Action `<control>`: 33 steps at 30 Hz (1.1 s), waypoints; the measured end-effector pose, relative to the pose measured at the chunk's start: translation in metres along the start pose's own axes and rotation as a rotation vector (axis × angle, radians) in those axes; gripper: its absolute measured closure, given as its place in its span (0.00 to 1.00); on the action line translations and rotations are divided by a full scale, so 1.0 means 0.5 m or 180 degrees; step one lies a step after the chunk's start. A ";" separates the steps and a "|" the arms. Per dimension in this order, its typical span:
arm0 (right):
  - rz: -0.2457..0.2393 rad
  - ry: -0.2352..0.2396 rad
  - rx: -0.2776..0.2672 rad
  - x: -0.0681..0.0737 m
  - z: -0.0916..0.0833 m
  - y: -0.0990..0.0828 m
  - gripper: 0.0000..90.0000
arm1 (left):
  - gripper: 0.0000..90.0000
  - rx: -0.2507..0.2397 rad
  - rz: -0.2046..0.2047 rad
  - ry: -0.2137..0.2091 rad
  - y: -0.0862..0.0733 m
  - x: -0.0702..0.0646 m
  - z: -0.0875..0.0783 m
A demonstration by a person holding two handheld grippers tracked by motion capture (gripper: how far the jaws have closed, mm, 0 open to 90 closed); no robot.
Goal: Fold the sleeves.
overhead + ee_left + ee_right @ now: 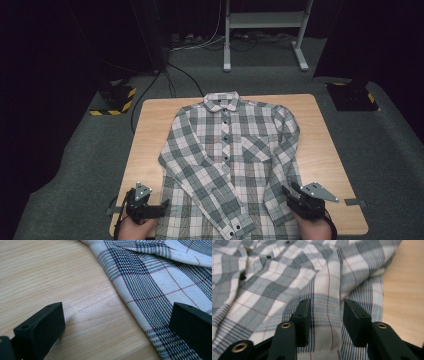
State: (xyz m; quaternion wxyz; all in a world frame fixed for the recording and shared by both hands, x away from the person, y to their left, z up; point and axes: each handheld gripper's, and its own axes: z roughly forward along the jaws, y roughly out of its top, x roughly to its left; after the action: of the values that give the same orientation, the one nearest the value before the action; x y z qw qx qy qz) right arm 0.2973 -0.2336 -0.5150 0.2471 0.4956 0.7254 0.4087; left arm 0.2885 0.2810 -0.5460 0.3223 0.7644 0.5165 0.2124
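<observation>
- A plaid shirt (227, 160) lies flat, buttoned, collar far, on the wooden table (150, 130), its hem at the near edge.
- The left gripper (150, 207) sits at the shirt's near-left corner, jaws spread wide across the cloth's edge, gripping nothing.
- The right gripper (295, 195) is at the near-right corner, jaws partly parted with a fold of shirt between them.

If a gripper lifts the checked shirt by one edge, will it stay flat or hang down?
The shirt would probably hang limp: it is thin woven cloth, already wrinkled and folded near the right gripper. It looks light for its size. Pushed across the smooth table, it would likely bunch up rather than slide whole.
</observation>
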 end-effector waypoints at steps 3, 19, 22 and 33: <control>0.0025 0.0044 0.0110 -0.001 0.007 -0.012 0.62 | 0.00 0.0001 -0.0002 -0.0001 0.000 0.000 0.000; -0.0097 -0.0096 0.0377 0.003 0.027 -0.039 0.94 | 0.00 0.0000 -0.0002 -0.0001 0.000 0.000 0.000; -0.0115 -0.0114 0.0378 0.004 0.026 -0.039 0.96 | 0.00 0.0000 -0.0001 -0.0002 0.000 0.000 0.000; -0.0180 -0.0102 0.0027 0.021 -0.018 -0.006 0.97 | 0.00 -0.0001 -0.0002 -0.0002 0.000 0.000 0.000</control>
State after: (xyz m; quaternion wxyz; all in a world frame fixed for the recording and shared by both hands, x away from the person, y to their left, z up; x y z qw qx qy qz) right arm 0.2847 -0.2276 -0.5119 0.2680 0.4825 0.7368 0.3904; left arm 0.2885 0.2810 -0.5460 0.3226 0.7642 0.5166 0.2121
